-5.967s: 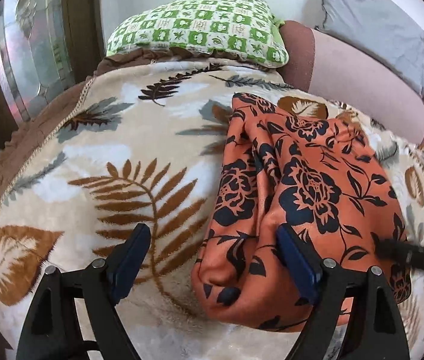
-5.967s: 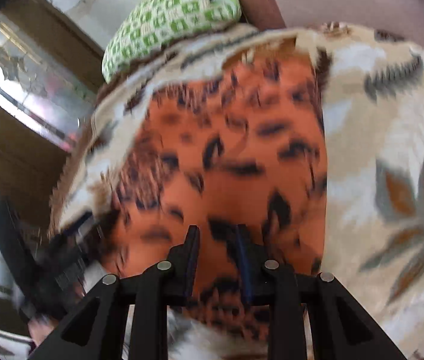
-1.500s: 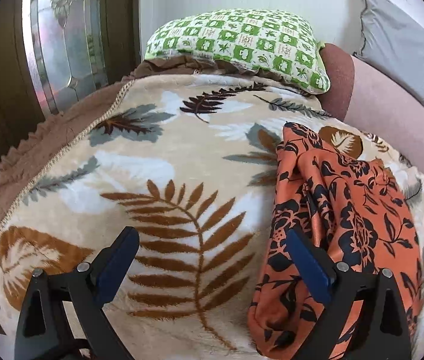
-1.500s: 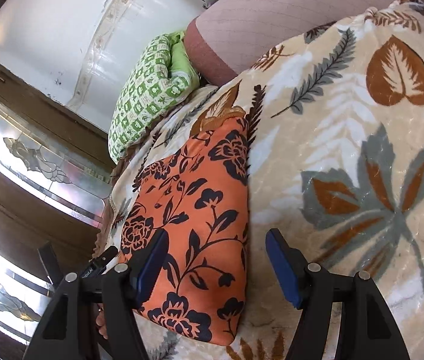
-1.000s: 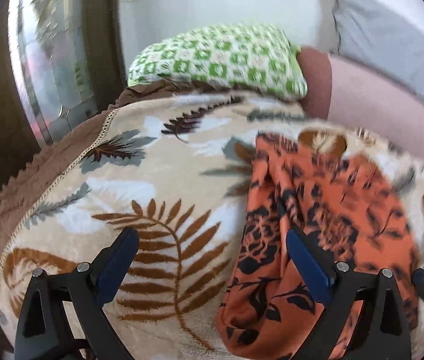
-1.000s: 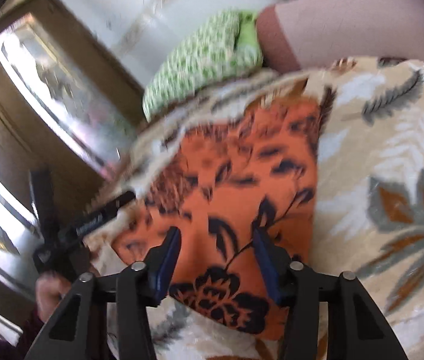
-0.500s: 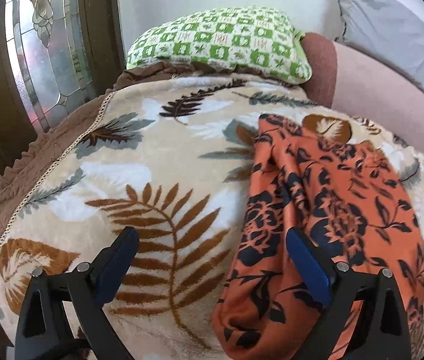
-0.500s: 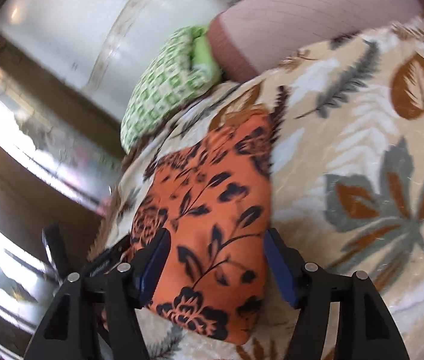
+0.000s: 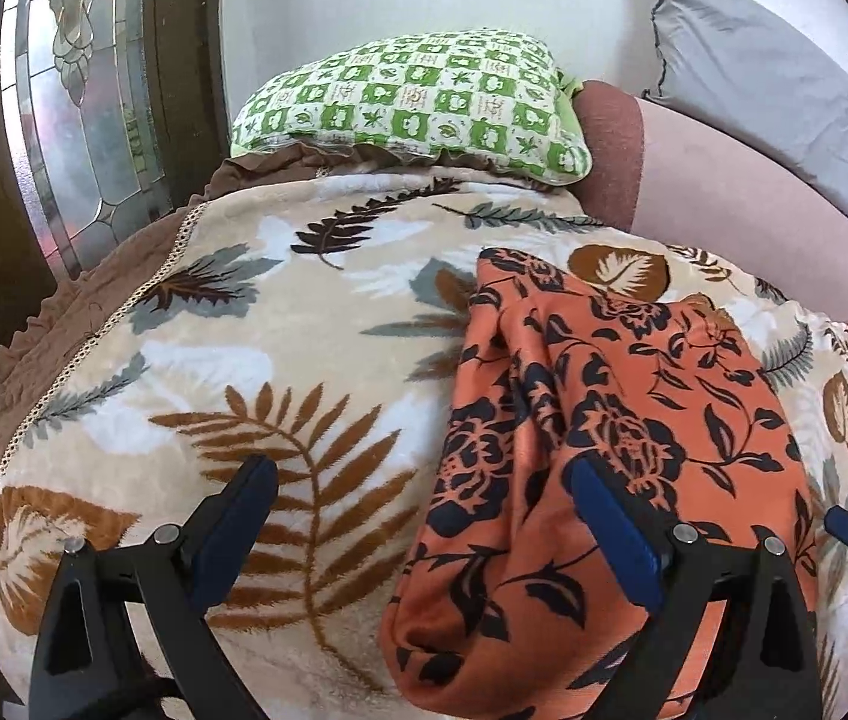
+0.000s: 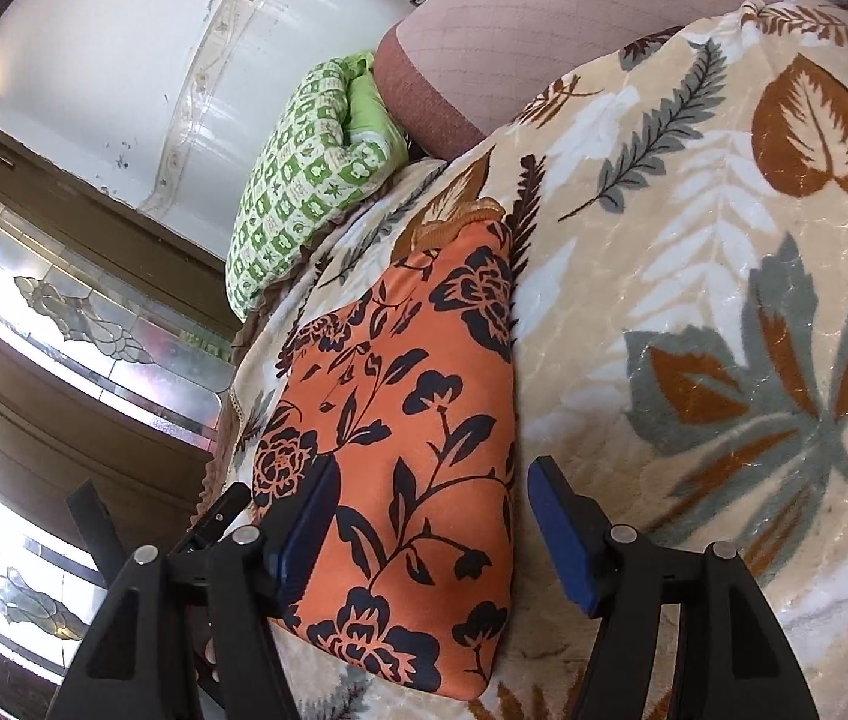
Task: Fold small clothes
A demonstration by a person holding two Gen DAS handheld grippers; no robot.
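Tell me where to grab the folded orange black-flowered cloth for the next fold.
Probably the near rounded end of the folded orange black-flowered cloth, coming in from the near side. It lies as a long flat strip on the leaf-print blanket, and the open right gripper already straddles that end, pads not touching.

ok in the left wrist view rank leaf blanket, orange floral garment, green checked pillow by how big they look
1. leaf blanket, fills most of the frame
2. orange floral garment
3. green checked pillow, though it lies farthest back, so its true size is unsure
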